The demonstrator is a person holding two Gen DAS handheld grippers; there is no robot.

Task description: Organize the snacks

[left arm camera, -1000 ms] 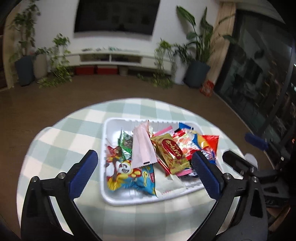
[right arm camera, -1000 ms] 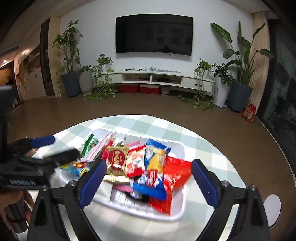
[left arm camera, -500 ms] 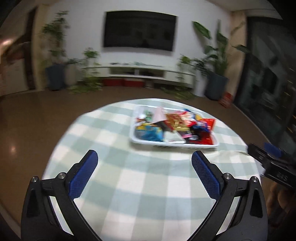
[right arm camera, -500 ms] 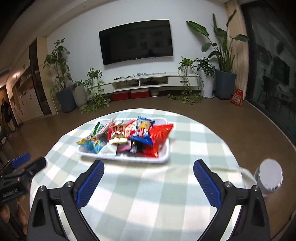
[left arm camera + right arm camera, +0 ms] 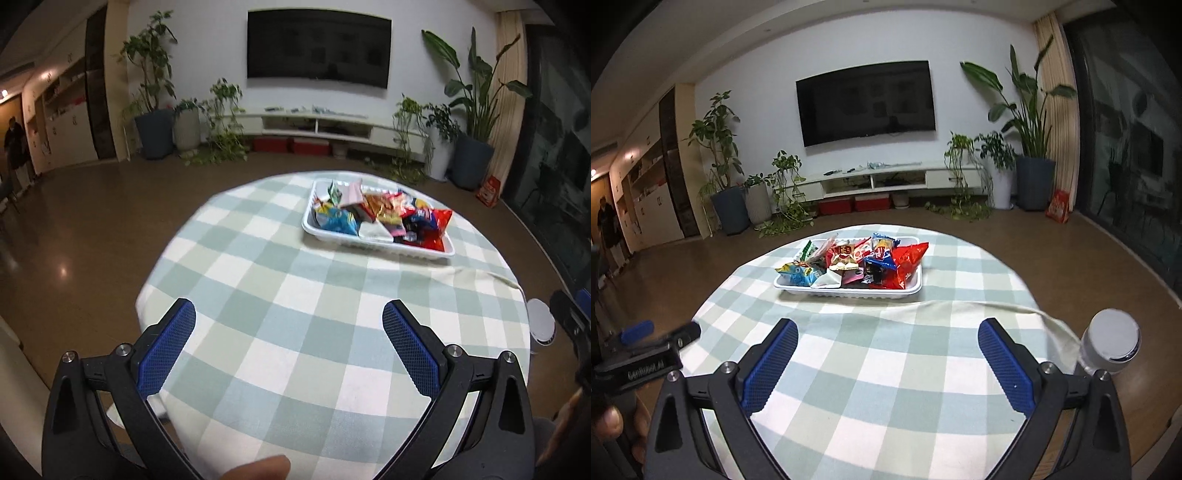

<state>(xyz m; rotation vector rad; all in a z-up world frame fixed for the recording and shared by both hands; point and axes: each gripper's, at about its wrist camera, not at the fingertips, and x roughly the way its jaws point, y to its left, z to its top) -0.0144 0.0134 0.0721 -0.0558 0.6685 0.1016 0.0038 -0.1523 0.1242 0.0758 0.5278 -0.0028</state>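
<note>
Both claws hang spread wide and empty over the near part of the round worktop (image 5: 295, 295), which is covered with a green, blue and white checked cloth. In the left wrist view the left claw (image 5: 288, 336) fills the lower part of the frame, its blue-padded fingers (image 5: 166, 347) far apart with only cloth between them. In the right wrist view the right claw (image 5: 886, 354) stands the same way — released, nothing between the pads.

The white tray (image 5: 376, 245) sits toward the far side of the worktop, well apart from both claws: right of centre in the left view, just left of centre in the right view (image 5: 849, 293). It is heaped with snack packets (image 5: 857, 264) — a red bag (image 5: 905, 267) at the right end, a blue and yellow packet (image 5: 798, 273) at the left end, a white one at the front edge, others jumbled between.

A white cylindrical object (image 5: 1110, 345) stands beyond the worktop's edge at the right of the right view. A fingertip (image 5: 258, 469) shows at the bottom of the left view. A dark television (image 5: 866, 101) hangs on the far wall, with potted plants (image 5: 1023, 147) on either side of a low white cabinet (image 5: 886, 179).
</note>
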